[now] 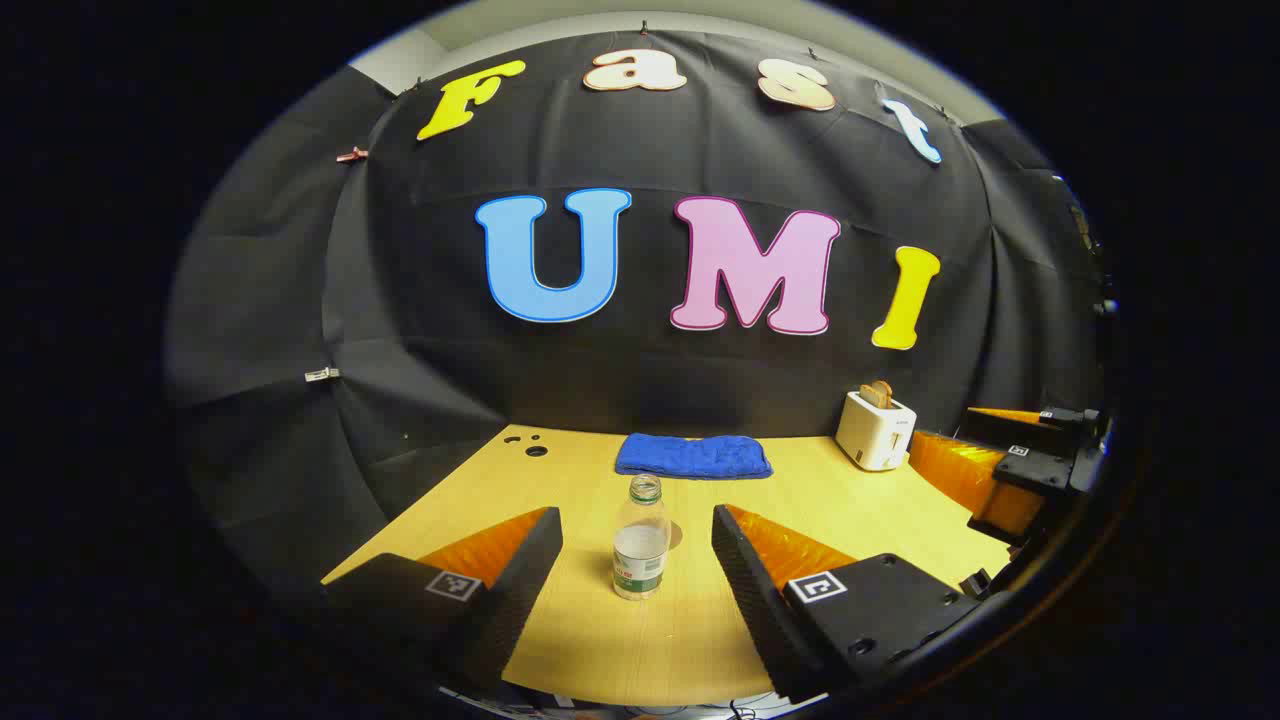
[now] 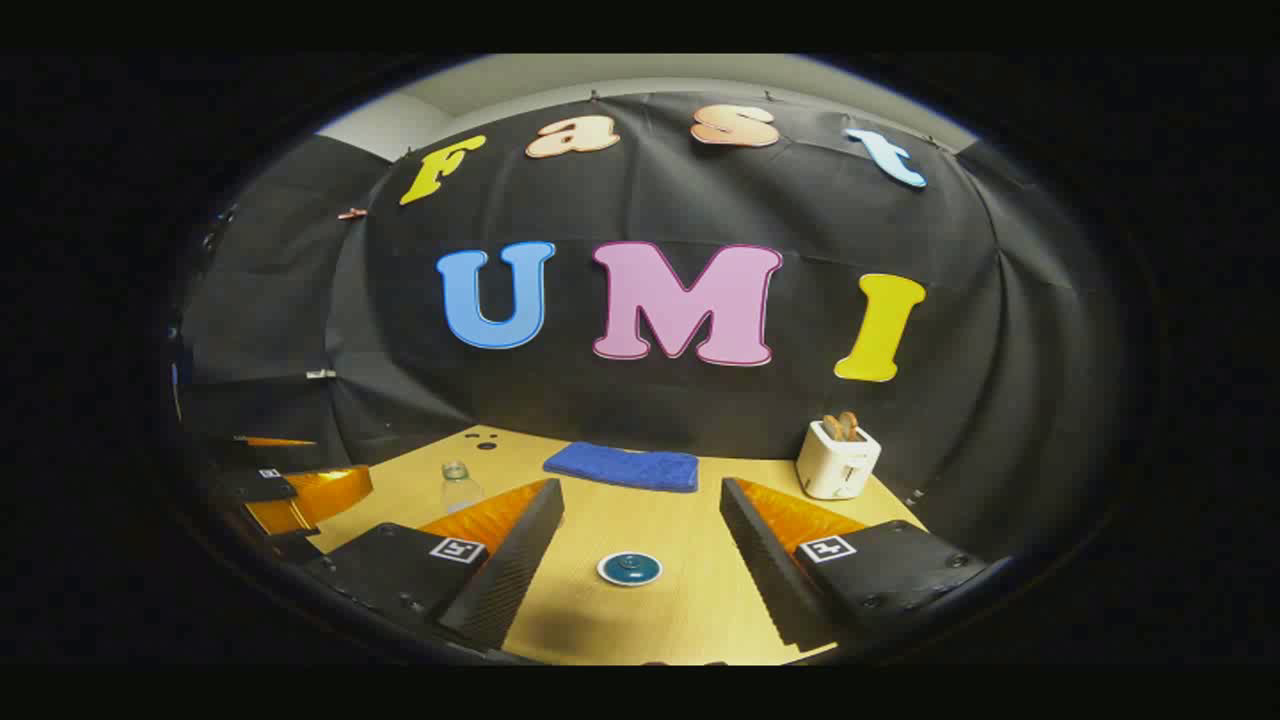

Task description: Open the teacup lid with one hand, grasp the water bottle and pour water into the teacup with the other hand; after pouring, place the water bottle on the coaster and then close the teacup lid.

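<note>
the left gripper [image 1: 637,560] is held spread, lined up on the upright bottle [image 1: 640,540] just ahead for a grasp. the right gripper [image 2: 640,555] is spread over the cup lid [image 2: 630,568], ready for lifting.

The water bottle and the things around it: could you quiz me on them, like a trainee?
1. True or false: the water bottle stands upright on the table, with no cap on it.
2. Which lies at the back of the table, by the wall? A) a red sponge B) a blue cloth C) a green plate
3. Fill in: in the right gripper view, the teacup with its lid sits ahead of the right gripper, whose fingers are ____.

Key: 1 true. 2 B. 3 open; the left gripper is open too, with the bottle ahead between its fingers, untouched.
</note>
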A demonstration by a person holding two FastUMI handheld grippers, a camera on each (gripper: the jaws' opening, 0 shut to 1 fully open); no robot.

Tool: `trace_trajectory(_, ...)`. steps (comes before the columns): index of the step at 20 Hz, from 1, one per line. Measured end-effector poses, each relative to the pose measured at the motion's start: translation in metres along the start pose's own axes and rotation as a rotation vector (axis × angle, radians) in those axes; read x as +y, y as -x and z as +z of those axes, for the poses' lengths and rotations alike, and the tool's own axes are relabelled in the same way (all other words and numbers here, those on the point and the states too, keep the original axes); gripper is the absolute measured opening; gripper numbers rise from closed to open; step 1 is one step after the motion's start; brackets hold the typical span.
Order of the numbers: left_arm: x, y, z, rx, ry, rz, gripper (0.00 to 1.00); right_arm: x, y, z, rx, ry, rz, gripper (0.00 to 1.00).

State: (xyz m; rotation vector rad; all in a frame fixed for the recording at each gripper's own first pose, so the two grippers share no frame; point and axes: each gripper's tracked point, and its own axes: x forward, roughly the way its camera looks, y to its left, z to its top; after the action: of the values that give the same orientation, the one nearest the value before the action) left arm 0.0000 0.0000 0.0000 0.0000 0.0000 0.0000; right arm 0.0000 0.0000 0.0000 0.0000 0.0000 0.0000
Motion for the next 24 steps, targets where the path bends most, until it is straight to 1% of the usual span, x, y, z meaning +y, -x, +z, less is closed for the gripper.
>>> trace_trajectory(4,0.001,0.0,-0.001,0.0,0.003,-0.001,0.95,0.002,0.002,-0.003,0.009,-0.012,0.01,0.98)
trace_trajectory(5,0.001,0.0,-0.002,0.0,-0.001,-0.003,0.95,0.002,0.002,-0.004,0.011,-0.013,0.011,0.96)
trace_trajectory(8,-0.002,-0.001,0.001,-0.006,-0.016,-0.009,0.95,0.002,0.001,-0.007,0.016,-0.012,0.013,0.96)
trace_trajectory(11,-0.003,-0.005,0.002,-0.011,-0.033,-0.011,0.95,0.001,-0.001,-0.014,0.033,0.006,0.005,0.98)
trace_trajectory(12,-0.003,-0.006,0.004,-0.011,-0.033,-0.014,0.92,0.002,-0.002,-0.014,0.034,0.006,0.008,0.98)
trace_trajectory(13,-0.003,-0.006,0.004,-0.011,-0.034,-0.016,0.95,0.003,-0.003,-0.015,0.035,0.001,0.011,0.98)
trace_trajectory(17,-0.003,-0.009,0.003,-0.009,-0.046,-0.015,0.95,0.003,-0.004,-0.016,0.033,-0.012,0.014,0.98)
trace_trajectory(18,-0.002,-0.008,0.003,-0.008,-0.048,-0.015,0.92,0.003,-0.004,-0.015,0.032,-0.012,0.013,0.98)
trace_trajectory(19,-0.002,-0.01,0.001,-0.004,-0.049,-0.016,0.95,0.003,-0.004,-0.016,0.032,-0.013,0.015,0.98)
trace_trajectory(23,0.001,-0.014,-0.01,0.031,-0.045,-0.013,0.95,0.009,-0.014,-0.034,0.055,-0.029,0.046,0.98)
trace_trajectory(24,0.004,-0.016,-0.014,0.042,-0.039,-0.009,0.95,0.01,-0.021,-0.04,0.062,-0.024,0.053,0.96)
